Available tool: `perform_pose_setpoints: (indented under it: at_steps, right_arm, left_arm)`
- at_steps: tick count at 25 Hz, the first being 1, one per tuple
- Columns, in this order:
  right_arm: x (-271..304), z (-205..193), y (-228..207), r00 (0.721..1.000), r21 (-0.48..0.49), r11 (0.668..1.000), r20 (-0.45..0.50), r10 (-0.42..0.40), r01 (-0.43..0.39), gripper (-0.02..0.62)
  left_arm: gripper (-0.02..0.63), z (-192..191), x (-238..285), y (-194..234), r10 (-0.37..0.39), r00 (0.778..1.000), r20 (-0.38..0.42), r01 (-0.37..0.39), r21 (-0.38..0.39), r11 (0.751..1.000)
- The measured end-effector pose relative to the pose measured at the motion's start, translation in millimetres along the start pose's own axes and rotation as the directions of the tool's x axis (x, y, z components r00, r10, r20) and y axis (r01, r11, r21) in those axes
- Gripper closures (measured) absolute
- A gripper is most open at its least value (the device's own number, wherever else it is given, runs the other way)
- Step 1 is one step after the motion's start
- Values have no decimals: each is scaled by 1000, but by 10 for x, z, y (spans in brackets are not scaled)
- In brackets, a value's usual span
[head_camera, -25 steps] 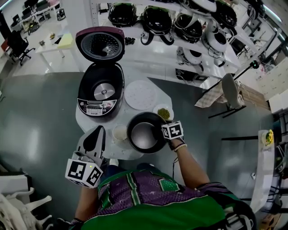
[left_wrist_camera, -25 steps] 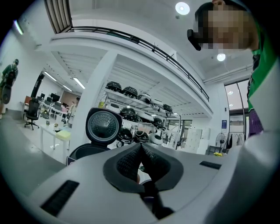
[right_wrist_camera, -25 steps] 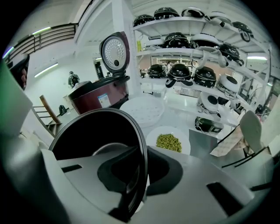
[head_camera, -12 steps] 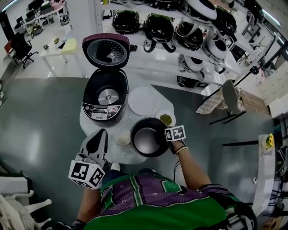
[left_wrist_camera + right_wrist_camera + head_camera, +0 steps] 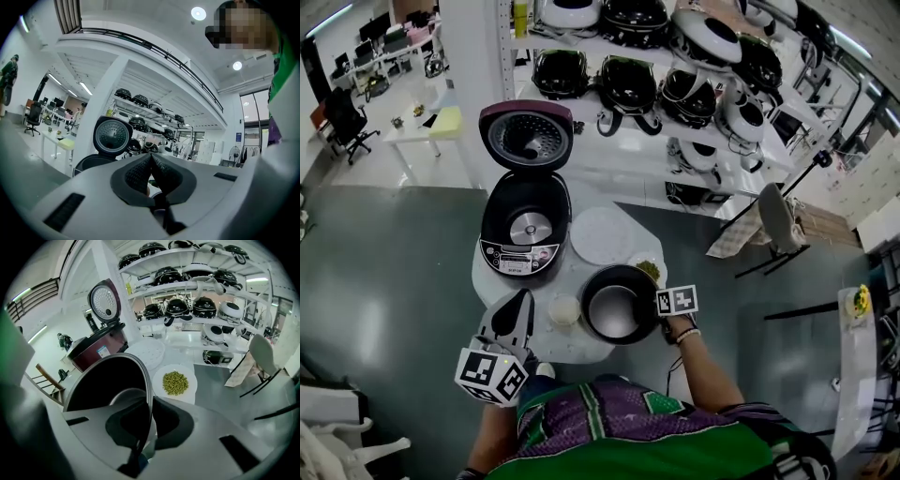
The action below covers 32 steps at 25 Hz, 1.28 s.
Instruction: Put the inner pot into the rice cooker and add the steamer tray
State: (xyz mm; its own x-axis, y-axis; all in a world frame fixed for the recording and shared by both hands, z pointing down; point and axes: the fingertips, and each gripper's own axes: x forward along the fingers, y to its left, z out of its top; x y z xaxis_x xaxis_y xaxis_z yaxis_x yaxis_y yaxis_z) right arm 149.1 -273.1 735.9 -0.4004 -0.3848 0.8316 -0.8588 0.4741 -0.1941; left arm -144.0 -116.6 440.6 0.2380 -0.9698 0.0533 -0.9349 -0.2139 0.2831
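Black, rigid and likely slick, the inner pot (image 5: pixel 615 309) sits on the counter (image 5: pixel 577 339) near-right of the rice cooker (image 5: pixel 525 225), its thin rim pinched by the right gripper (image 5: pixel 150 404); the left gripper (image 5: pixel 151 161) is closed and empty.

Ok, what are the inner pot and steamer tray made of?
The inner pot looks like thin metal with a dark non-stick coating: slim rim, soft sheen inside. The steamer tray looks like matte white plastic, dotted with holes, though that's a guess.
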Motion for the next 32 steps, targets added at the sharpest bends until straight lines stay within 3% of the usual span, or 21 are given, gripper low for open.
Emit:
perform_pose_setpoints:
  at_steps: [5,10,20,32]
  right_arm:
    - [-156,24,32,1000,15,1000,14,-11,11,568]
    - [-308,60,43,999,88,996,48,-13,9,568]
    - [-744,460,283,984,187,982,171,-56,23,568]
    - [-1292,1031,826,923,366,930,360,-134,-7,557]
  left_arm:
    - [584,28,51,54,-29,1000,-5,29,-11,1000]
    - [584,38,105,129,-69,998,-12,69,-23,997]
    - [584,249,160,396,-163,986,-21,163,-16,986]
    - [584,536,-70,937,-234,972,-32,234,-3,972]
